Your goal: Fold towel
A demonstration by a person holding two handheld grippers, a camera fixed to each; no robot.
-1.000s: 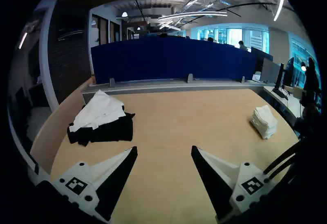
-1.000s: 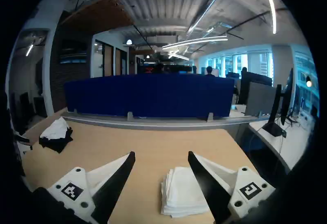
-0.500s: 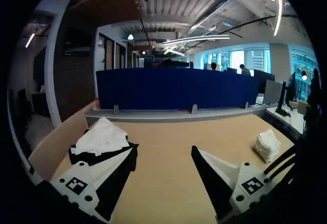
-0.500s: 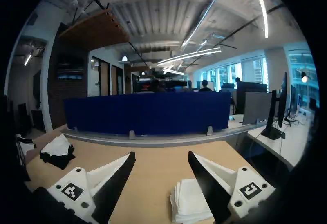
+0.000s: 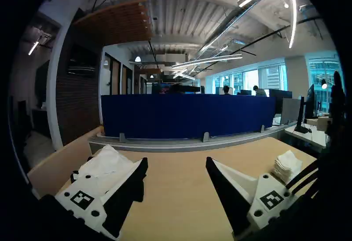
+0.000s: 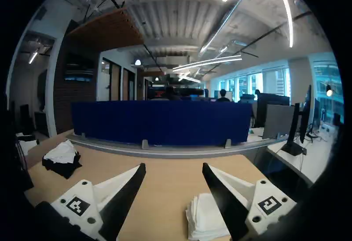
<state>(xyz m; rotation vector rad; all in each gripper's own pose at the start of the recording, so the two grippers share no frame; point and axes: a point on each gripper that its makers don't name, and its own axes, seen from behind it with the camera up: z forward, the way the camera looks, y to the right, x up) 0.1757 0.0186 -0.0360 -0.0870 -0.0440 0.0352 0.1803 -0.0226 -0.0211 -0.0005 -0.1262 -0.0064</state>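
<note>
Towel heap [image 5: 103,164], white over black, on wooden table [image 5: 176,206] in left gripper view, partly hidden by a finger of the left gripper [image 5: 176,162]; jaws spread, empty. Folded stack [image 5: 288,165] far right.
Right gripper view: right gripper [image 6: 173,166] released, holding nothing; folded stack [image 6: 204,217] between fingers, towel heap [image 6: 61,155] far left.

My left camera sits low over the table [image 5: 180,197], facing the blue partition [image 5: 185,115]; my right one faces likewise (nearer the folded stack [image 6: 202,217]). Both share the loose pile [image 6: 61,157].
</note>
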